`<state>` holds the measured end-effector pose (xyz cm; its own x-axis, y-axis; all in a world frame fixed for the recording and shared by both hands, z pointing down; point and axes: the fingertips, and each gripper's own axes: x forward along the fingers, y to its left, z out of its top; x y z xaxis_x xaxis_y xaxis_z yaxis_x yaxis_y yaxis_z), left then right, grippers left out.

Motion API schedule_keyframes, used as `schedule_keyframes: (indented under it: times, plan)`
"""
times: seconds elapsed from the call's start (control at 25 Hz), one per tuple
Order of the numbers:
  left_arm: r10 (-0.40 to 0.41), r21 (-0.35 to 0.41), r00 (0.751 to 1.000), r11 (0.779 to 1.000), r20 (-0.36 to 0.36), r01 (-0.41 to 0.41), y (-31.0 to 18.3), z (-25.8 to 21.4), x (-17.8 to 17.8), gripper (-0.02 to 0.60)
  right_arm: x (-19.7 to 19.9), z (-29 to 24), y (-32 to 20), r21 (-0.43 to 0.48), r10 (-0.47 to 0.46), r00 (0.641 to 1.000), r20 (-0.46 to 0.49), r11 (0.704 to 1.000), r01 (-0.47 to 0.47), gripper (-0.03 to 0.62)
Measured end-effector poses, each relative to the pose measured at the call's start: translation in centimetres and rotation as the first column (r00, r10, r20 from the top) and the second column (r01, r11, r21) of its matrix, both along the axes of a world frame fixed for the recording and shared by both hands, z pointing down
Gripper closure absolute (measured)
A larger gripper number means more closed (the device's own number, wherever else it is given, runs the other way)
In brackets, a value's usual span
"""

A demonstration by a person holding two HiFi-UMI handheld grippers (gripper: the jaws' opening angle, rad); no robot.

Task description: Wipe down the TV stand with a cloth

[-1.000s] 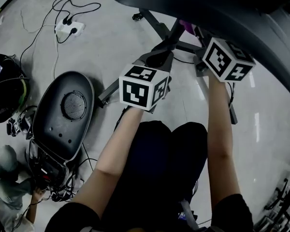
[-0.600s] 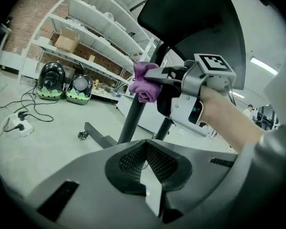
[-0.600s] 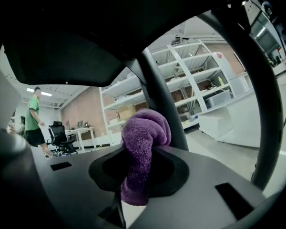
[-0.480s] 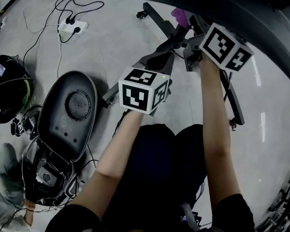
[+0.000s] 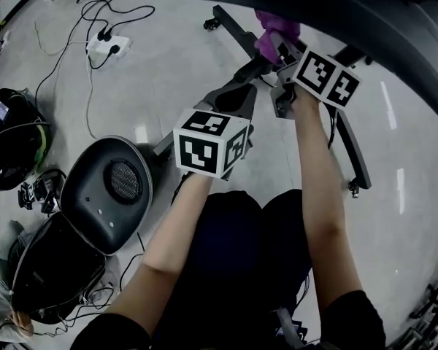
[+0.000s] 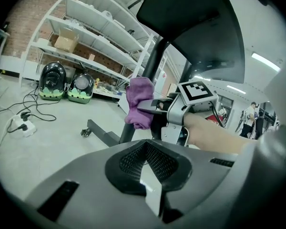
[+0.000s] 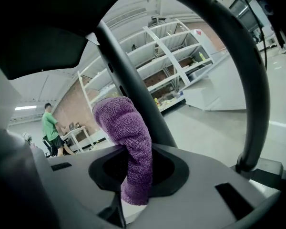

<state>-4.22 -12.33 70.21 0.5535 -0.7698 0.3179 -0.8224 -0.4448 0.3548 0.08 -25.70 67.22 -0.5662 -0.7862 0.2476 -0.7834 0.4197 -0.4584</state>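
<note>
My right gripper [image 5: 279,44] is shut on a purple cloth [image 5: 271,29], held up against the black TV stand's pole [image 5: 257,65] under the dark screen. In the right gripper view the cloth [image 7: 127,136] hangs folded out of the right gripper [image 7: 133,178], with the pole [image 7: 128,80] just behind it. My left gripper [image 5: 241,87] is lower and to the left, jaws together and empty. In the left gripper view the left gripper [image 6: 147,160] faces the cloth [image 6: 139,101] and the right gripper [image 6: 155,107].
The stand's wheeled legs [image 5: 230,29] spread over the grey floor. A power strip [image 5: 106,46] with cables lies at the far left. Black oval cases [image 5: 106,192] sit by my left knee. Shelving [image 6: 86,37] lines the wall, and a person in green [image 7: 50,125] stands far off.
My right gripper has carried the cloth upward and away from me along the stand, closer to the screen. The left gripper has stayed about where it was.
</note>
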Motion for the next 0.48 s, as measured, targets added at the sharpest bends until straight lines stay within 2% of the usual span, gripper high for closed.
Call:
schedule_keyframes:
  times: [0.28,0.48]
  plan:
    - [0.011,-0.006,1.0,1.0,0.027,-0.01,0.0,0.3,0.1,0.577,-0.8,4.8,-0.3,-0.117,-0.016,1.0,0.003,0.993,0.016,0.49]
    - [0.006,-0.01,0.999,1.0,0.041,-0.006,0.0,0.6,-0.3,0.577,-1.8,8.2,-0.3,-0.178,-0.041,0.999,-0.034,0.983,0.034,0.49]
